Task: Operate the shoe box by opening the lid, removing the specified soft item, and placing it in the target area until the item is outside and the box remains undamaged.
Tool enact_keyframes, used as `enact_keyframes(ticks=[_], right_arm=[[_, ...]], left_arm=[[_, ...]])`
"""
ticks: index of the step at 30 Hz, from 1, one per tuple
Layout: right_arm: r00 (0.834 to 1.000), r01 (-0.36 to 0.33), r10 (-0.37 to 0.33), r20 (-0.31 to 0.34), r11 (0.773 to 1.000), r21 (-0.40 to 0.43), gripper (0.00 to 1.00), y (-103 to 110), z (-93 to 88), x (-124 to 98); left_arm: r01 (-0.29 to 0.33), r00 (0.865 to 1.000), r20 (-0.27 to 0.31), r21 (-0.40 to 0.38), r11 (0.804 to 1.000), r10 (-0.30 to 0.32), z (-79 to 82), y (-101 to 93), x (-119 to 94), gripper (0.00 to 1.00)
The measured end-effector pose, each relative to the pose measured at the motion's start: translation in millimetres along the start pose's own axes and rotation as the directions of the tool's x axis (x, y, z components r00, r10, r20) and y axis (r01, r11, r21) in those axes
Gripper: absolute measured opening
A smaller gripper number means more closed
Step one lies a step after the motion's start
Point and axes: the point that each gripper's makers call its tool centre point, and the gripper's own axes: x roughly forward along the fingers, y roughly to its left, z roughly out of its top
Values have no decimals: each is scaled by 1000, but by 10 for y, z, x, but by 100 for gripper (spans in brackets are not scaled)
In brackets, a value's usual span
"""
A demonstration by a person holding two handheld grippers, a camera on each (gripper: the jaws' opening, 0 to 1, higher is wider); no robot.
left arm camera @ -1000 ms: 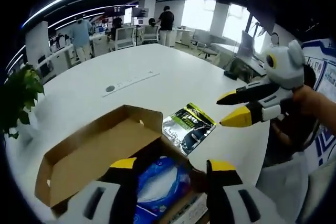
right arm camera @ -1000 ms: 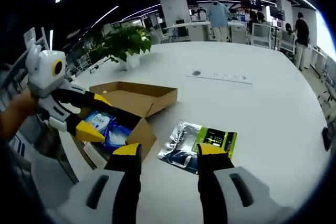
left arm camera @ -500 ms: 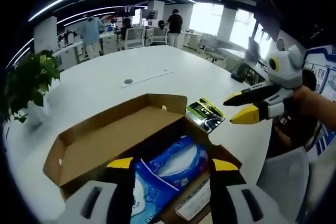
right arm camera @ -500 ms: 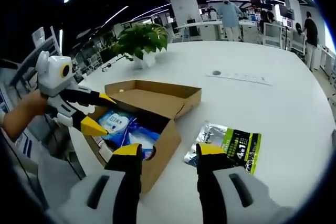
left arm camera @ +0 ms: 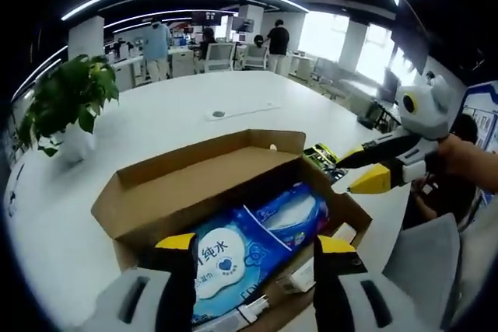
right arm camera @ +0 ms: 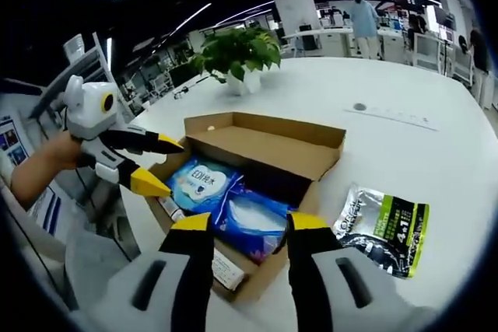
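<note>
An open brown shoe box [left arm camera: 194, 184] [right arm camera: 264, 145] sits on the white table with its lid folded back. Inside lie blue soft packs of wipes [left arm camera: 233, 250] [right arm camera: 226, 196]. My left gripper [left arm camera: 255, 242] hovers open over the box's near edge above the packs; it also appears from the left in the right gripper view [right arm camera: 159, 162]. My right gripper [right arm camera: 241, 221] is open above the box's near corner, and shows at the right of the left gripper view [left arm camera: 358, 172], beside the box. Nothing is held.
A silver, black and green foil pouch [right arm camera: 385, 227] [left arm camera: 323, 155] lies on the table beside the box. A potted plant [left arm camera: 66, 106] [right arm camera: 237, 56] stands further back. People, desks and chairs are in the background. A person's hand [right arm camera: 35, 165] holds the left gripper.
Both views have shifted so the box now sits more centred and closer under each gripper. The box, packs and pouch look unmoved; both grippers stay open.
</note>
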Motion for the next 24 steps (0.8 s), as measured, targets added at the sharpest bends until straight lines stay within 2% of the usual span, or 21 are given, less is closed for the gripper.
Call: enact_keyframes(ticks=[5,11,24], right_arm=[[1000,-25,25,-4,1000,-3,33,89,14,117],[999,-50,50,-8,999,-12,31,174,46,255],[993,-102,98,-70,993,-53,29,292,24,578]], left_arm=[[-16,1000,4,-17,1000,16,-101,84,-103,62],[-36,999,18,-30,999,37,-136,173,-204,63],[-60,997,52,-75,995,64,-259,325,-354,67]])
